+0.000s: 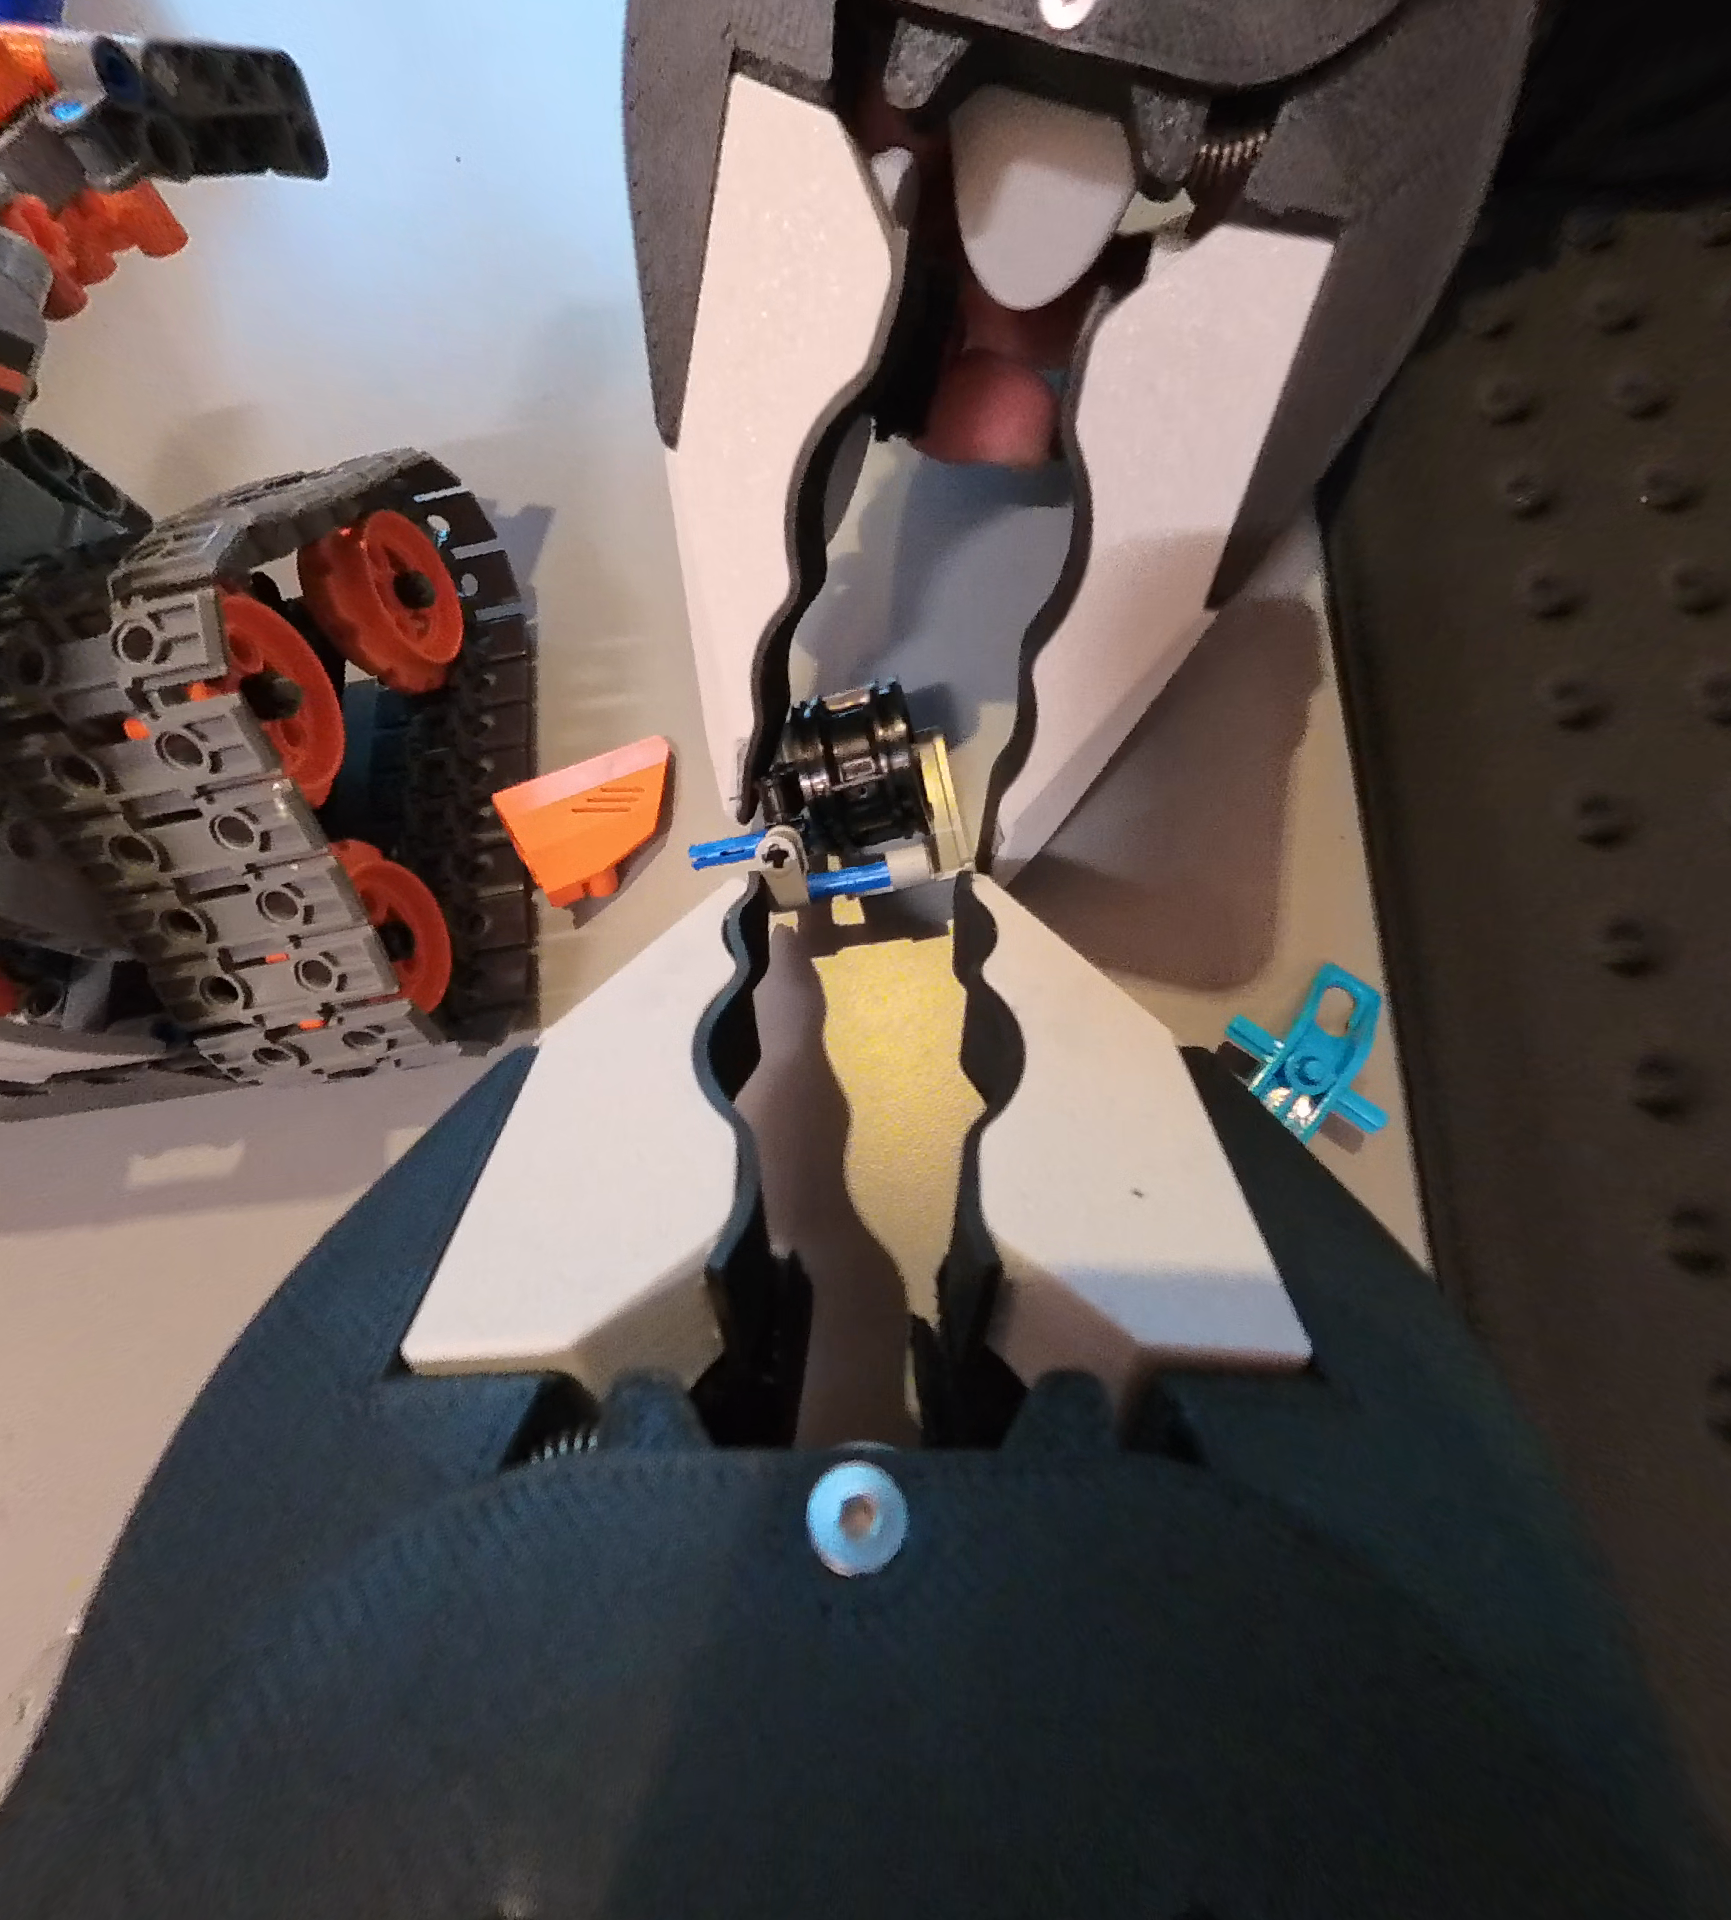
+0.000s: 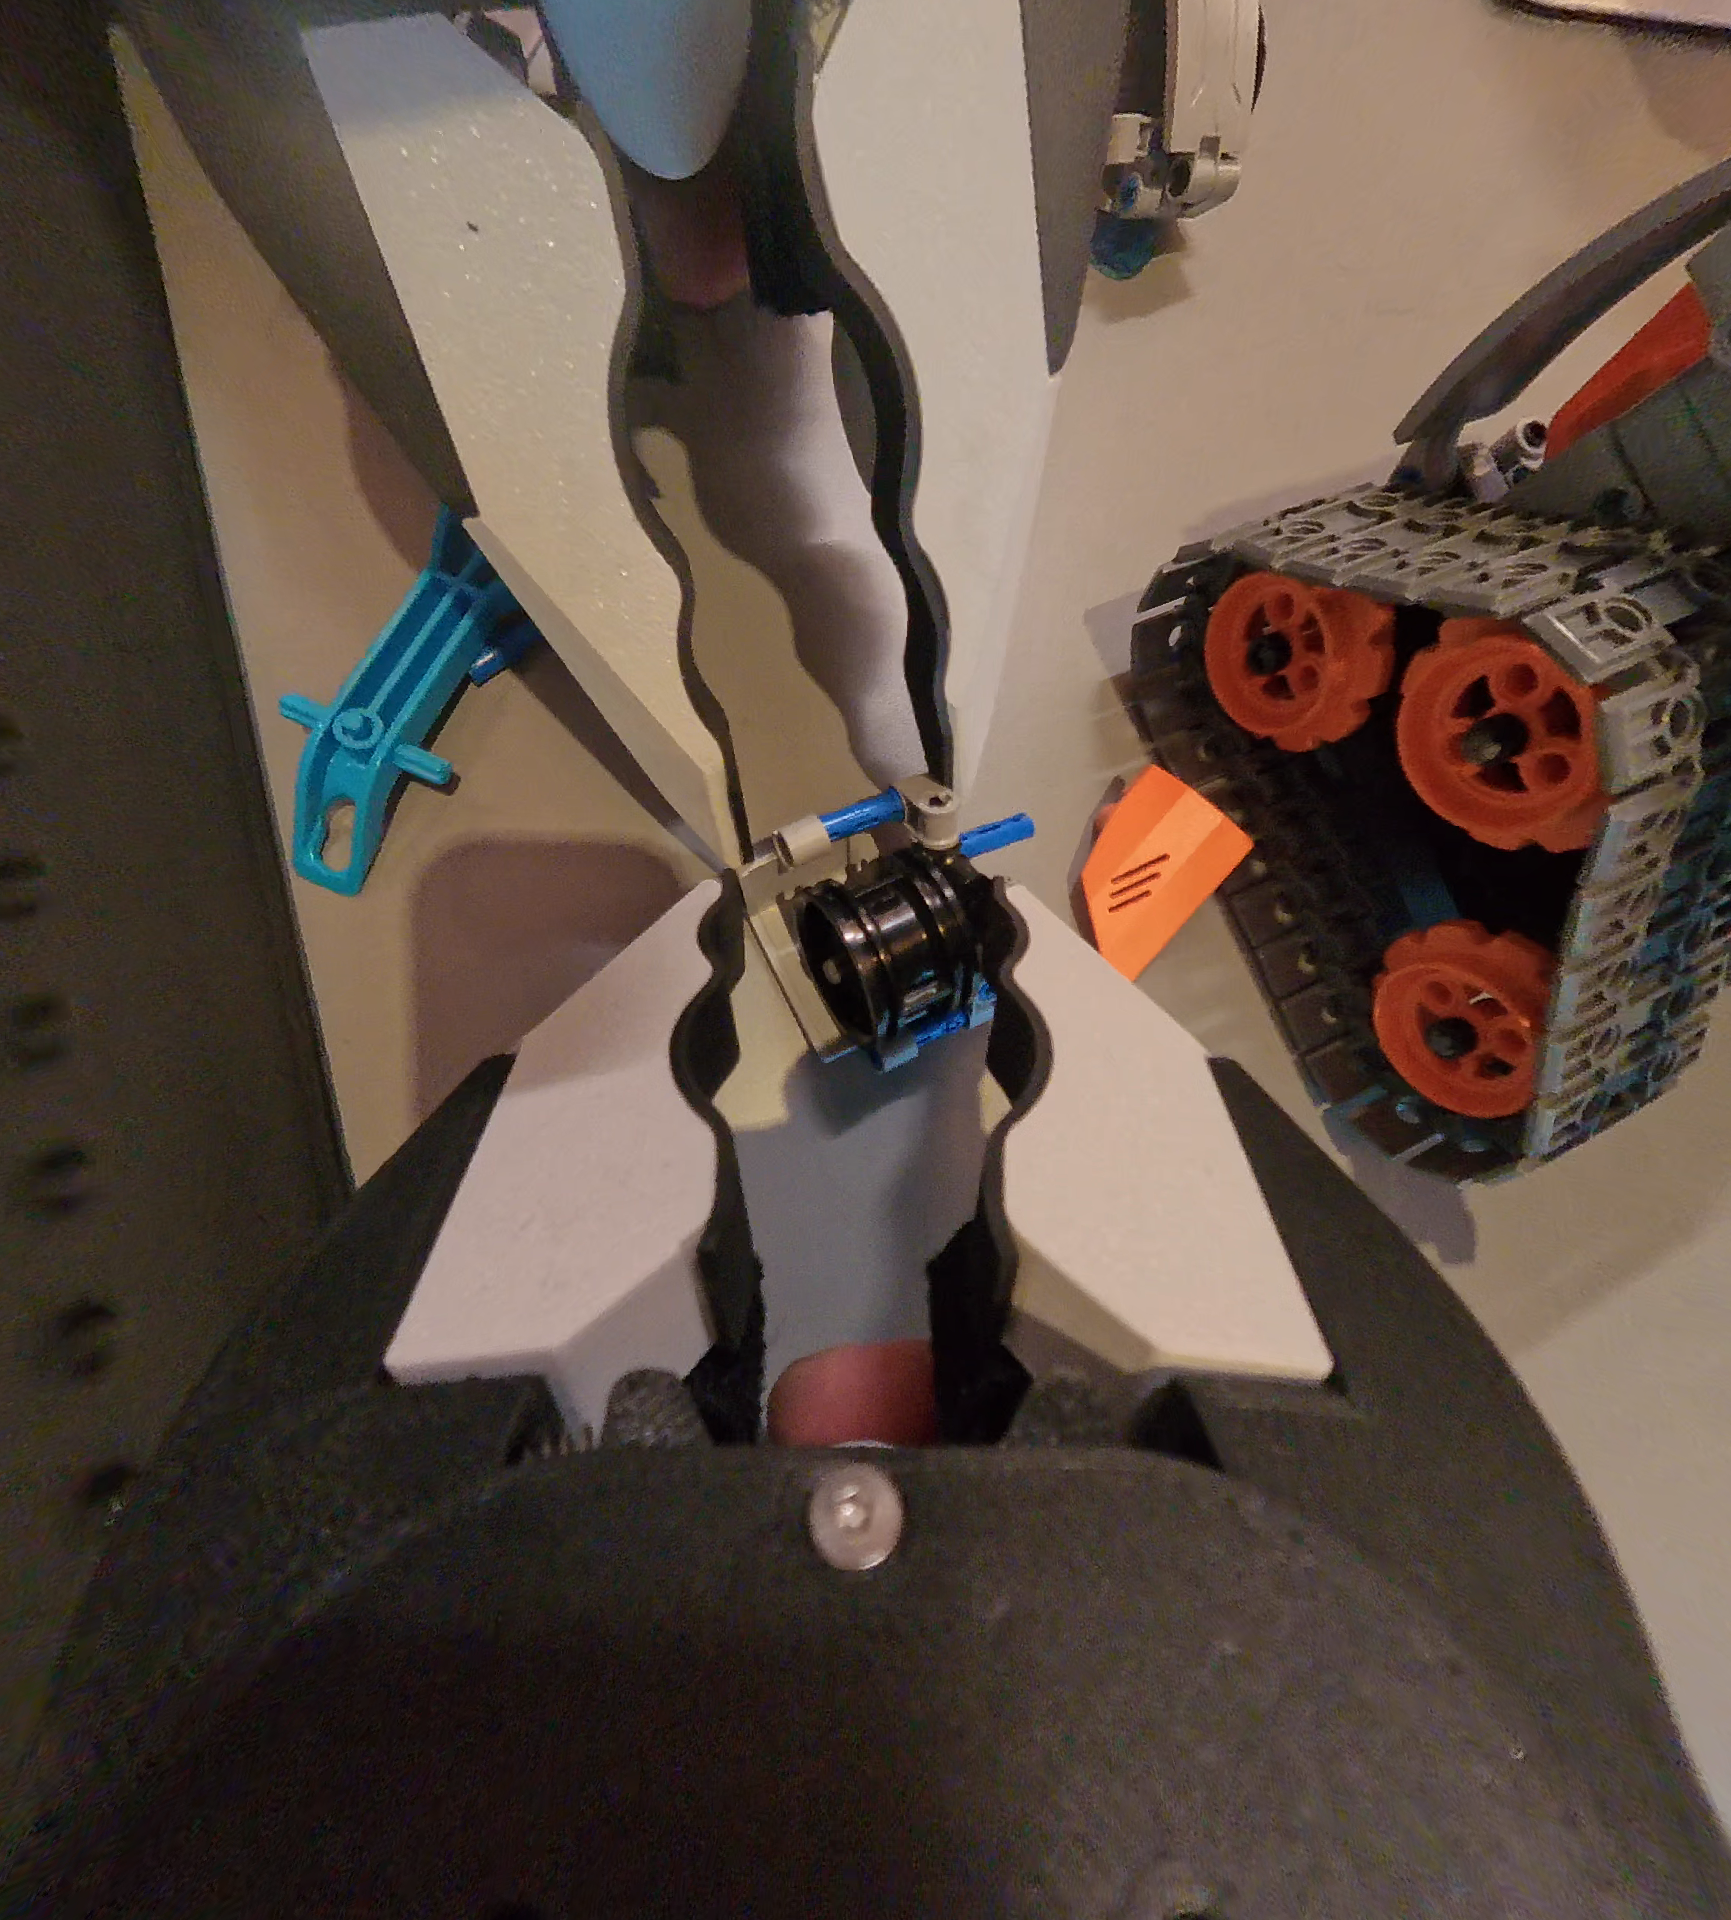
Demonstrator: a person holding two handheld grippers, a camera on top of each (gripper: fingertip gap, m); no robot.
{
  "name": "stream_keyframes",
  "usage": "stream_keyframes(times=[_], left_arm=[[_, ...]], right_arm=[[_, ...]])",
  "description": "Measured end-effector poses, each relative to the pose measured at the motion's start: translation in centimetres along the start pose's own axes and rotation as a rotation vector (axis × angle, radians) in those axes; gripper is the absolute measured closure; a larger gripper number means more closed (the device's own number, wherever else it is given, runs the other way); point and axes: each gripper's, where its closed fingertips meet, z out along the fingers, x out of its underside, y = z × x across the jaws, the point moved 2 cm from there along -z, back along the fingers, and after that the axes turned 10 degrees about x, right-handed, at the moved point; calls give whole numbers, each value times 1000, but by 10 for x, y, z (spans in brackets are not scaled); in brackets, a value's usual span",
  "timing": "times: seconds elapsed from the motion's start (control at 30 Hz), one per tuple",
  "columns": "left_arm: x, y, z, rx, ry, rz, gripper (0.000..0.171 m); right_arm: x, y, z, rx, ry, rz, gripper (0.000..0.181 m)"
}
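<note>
Jaws of your right gripper [image 2: 866, 904] are clamped on a small wheel assembly [image 2: 882, 956]: a black hub on a pale grey plate with a bit of blue underneath. It sits right at the fingertips, and the plate lies against one inner face. The jaws of your left gripper [image 1: 866, 894] come in from the opposite side, tip to tip with the right ones, and stand partly apart. A blue axle [image 2: 845, 821] with grey connectors runs along the edge of the assembly that faces them. You cannot tell from either view whether those jaws pinch the axle or only touch it.

The relation to watch is this: the blue axle lies crosswise to both grippers, spanning the gap between the left fingertips, with one end poking out past the tip on the tracked vehicle's side. The hub's open face turns sideways, toward one of the right gripper's fingers. Your right gripper carries the hub; your left is nearer the axle.

Around the pair, on the pale desk [image 1: 113, 1299], an orange wedge piece [image 1: 591, 810] lies just beside the tips, next to a tracked vehicle [image 1: 217, 779] with orange wheels. On the other side, a teal piece [image 1: 1308, 1049] rests at the edge of a dark studded mat [image 1: 1619, 727].
</note>
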Motion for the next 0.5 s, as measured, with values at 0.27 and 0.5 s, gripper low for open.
stream_keyframes(times=[0.27,0.5], left_arm=[[0,2,-2,-29,28,38,144],[1,1,-2,-59,59,80,145]], right_arm=[[-1,1,0,22,22,9,138],[-1,1,1,21,27,18,138]])
